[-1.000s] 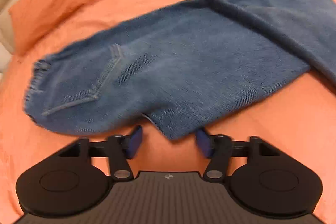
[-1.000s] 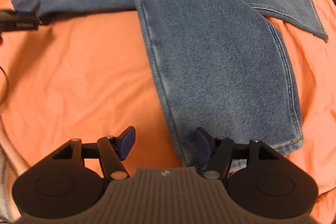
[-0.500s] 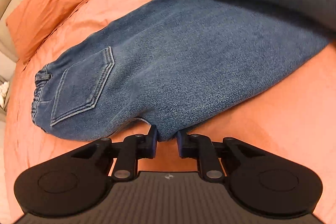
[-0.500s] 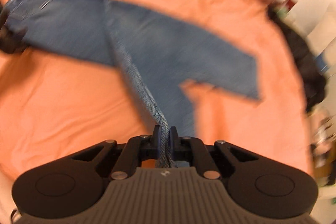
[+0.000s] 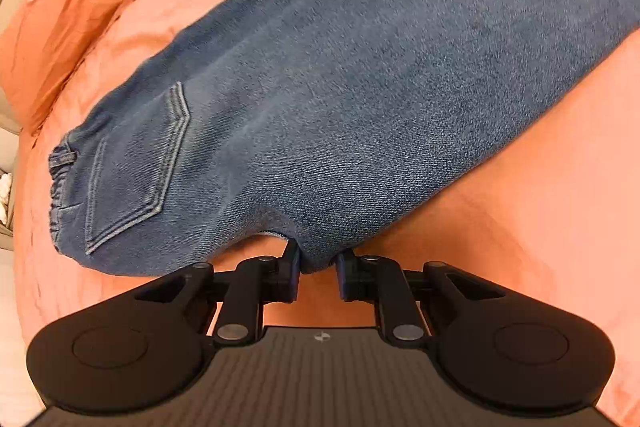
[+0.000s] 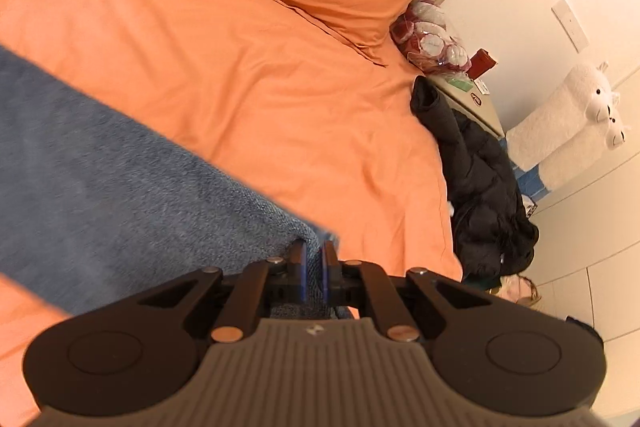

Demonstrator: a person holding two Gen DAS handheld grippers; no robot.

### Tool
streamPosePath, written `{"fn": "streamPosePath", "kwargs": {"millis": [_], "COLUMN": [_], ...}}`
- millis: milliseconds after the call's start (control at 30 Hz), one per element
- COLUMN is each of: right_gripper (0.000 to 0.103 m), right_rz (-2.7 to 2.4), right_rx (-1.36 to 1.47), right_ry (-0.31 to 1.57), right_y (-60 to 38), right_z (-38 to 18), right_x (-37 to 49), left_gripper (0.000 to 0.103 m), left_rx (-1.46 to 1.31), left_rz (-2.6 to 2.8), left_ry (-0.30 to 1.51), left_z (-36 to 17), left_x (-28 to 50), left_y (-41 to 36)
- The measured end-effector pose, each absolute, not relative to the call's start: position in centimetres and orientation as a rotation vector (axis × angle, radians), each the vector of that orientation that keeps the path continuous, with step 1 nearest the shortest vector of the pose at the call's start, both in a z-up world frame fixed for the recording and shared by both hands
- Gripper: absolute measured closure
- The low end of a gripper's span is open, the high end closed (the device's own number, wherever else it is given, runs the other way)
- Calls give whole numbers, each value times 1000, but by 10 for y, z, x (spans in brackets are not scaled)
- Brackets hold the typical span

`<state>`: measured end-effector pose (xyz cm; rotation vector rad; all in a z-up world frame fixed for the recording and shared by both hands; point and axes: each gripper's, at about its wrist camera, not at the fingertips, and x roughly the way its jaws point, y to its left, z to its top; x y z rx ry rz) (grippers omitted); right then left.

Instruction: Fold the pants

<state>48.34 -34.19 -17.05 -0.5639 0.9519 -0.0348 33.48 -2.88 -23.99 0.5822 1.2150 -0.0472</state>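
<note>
Fingers of both grippers, left (image 5: pixel 318 267) and right (image 6: pixel 313 267), clamped tight on denim pants (image 5: pixel 360 87).

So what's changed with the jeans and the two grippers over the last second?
Both grippers closed on the jeans: the left gripper pinched the crotch edge, and the right gripper clamped a leg and lifted it across the bed. The waistband end stayed put.

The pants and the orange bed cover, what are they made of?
The pants look like blue denim, matte: you can see a woven grain and stitched pocket seams. The bed cover seems to be a smooth woven cloth, maybe cotton: it shows soft creases and only a faint sheen.
</note>
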Motion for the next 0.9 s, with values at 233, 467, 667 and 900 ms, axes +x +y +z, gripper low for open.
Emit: {"fn": "streamPosePath", "kwargs": {"millis": [233,467,667,900], "right_gripper": [103,103,103,102], "right_rz": [-18,6,7,-14], "right_rx": [-529,-477,-414,-385], "right_ry": [1089,1147,1124,1115], "right_y": [-367,-376,-383,-382], "right_z": [-251,-304,-292,-297], "right_x": [556,585,597,602], "left_gripper": [84,84,84,84], "left_rx": [591,589,595,587], "left_rz": [-29,-12,-1,23], "left_ry": [1226,1214,1214,1196], "left_z": [-251,-251,-253,-253], "left_x": [337,335,332,328], "left_y": [-33,-31,-34,-36]}}
